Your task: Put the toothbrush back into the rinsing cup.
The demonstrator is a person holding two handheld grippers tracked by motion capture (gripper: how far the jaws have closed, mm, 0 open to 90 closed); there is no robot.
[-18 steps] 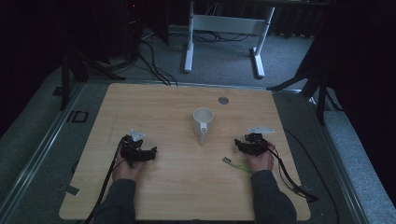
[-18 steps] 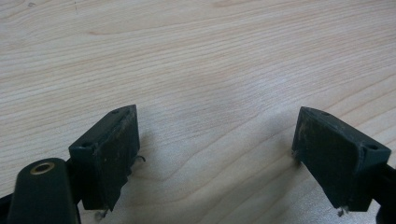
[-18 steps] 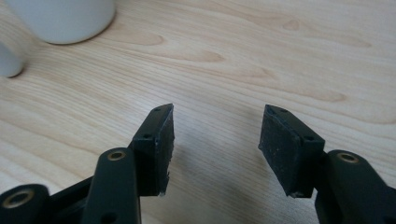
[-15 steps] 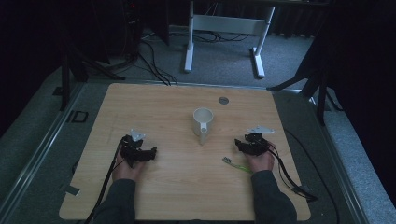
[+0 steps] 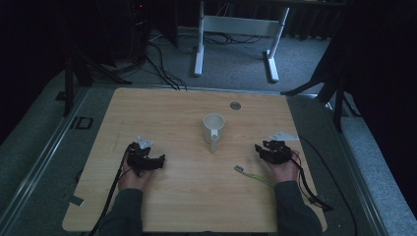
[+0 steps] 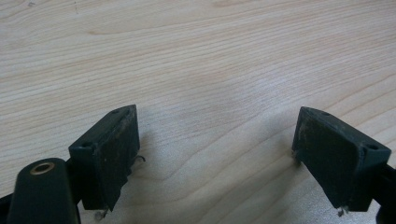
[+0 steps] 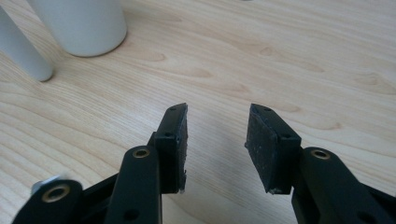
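Nothing has shifted since the earlier frame: both grippers rest on the wooden table [image 5: 177, 196]. Left gripper [image 6: 215, 158] has its jaws spread wide over bare wood. Right gripper [image 7: 215, 144] is spread narrower, empty. Just left of it lies a green cable tie [image 5: 253, 175]. Farther ahead stands the white mug [image 5: 214, 128], nothing between, with a grey disc [image 5: 235, 105] beyond

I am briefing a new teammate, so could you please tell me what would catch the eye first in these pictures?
A white mug stands alone at the middle of the wooden table, handle toward the person. To either side rests a hand-held gripper, left and right, both with jaws open and empty. A thin green cable lies just left of the right one.
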